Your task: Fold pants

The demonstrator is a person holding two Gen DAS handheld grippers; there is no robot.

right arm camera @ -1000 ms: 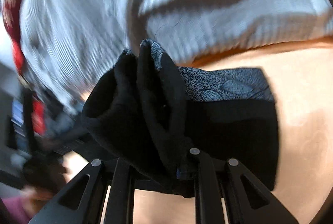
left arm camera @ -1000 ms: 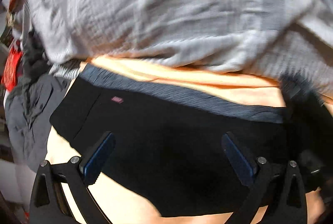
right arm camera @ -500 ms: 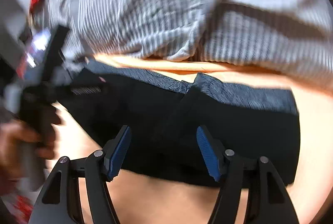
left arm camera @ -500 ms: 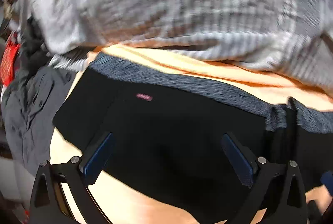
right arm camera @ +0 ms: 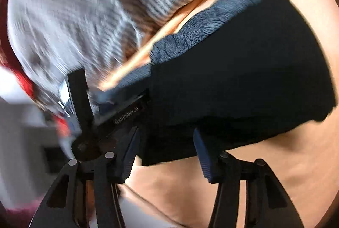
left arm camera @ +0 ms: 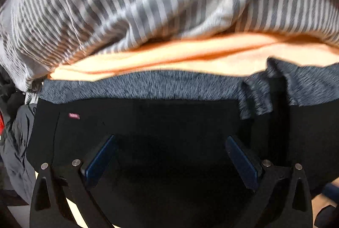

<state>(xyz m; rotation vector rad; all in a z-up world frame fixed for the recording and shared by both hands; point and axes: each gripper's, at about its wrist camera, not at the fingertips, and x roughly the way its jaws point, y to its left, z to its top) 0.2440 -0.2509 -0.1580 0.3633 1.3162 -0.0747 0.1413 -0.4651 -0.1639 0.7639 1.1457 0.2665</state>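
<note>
Black pants with a grey-blue patterned waistband lie folded on an orange surface. My left gripper is open and hovers low over the black cloth, holding nothing. In the right wrist view the pants show as a dark folded block with the waistband on its far edge. My right gripper is open at the near edge of the pants, empty. The left gripper's body shows at the left of that view.
A grey-and-white striped cloth is heaped behind the pants; it also shows in the right wrist view. A dark grey garment lies at the left. Something red lies past the striped cloth.
My right gripper let go of the bunched pants and opened; the fold now lies flat. My left gripper moved closer over the pants, still open.
</note>
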